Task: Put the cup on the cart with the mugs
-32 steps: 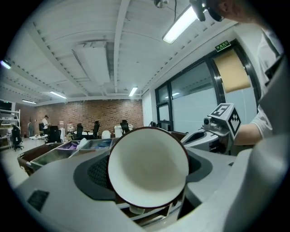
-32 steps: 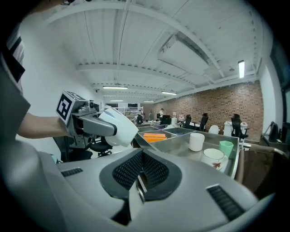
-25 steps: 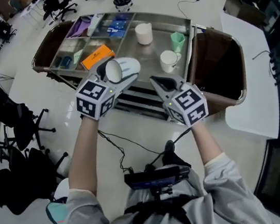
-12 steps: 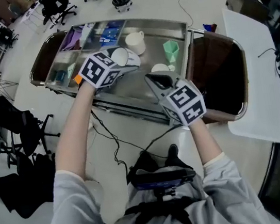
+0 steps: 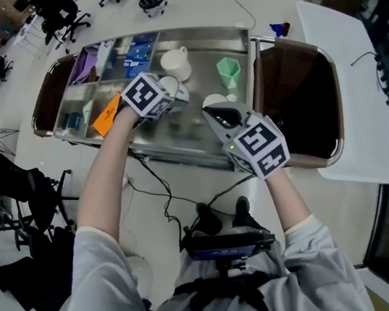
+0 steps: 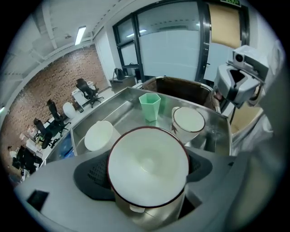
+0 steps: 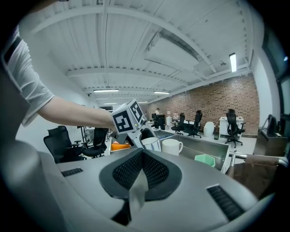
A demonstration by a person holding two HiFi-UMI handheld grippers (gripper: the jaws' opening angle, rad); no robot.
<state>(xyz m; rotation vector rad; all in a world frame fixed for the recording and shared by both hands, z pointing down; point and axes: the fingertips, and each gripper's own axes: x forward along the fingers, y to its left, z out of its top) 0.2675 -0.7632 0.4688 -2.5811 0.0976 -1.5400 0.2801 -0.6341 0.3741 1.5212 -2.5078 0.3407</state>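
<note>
Three drinking vessels already stand on the cart (image 5: 199,67) in front of me: a plain white mug (image 5: 176,63) toward the far side, a green cup (image 5: 229,71) to its right, and a second white mug (image 5: 214,100) with a dark rim, nearest my right gripper (image 5: 217,114). My left gripper (image 5: 169,92) reaches out over the steel tray, and its own view shows the jaws spread wide and clamped on either side of the cup (image 6: 148,164), a metal-sided cup with a white inside and a dark red rim, its mouth turned back toward the camera. From the head view the cup sits above the tray just left of the plain white mug; I cannot tell whether its base touches the steel. My right gripper hangs at the near edge of the cart, its two jaws pressed together with nothing between them. Along the left of the cart run small compartments with blue and purple packets, and an orange item (image 5: 105,115) lies beside my left forearm. Dark brown bins (image 5: 302,99) hang at the cart's ends.
</note>
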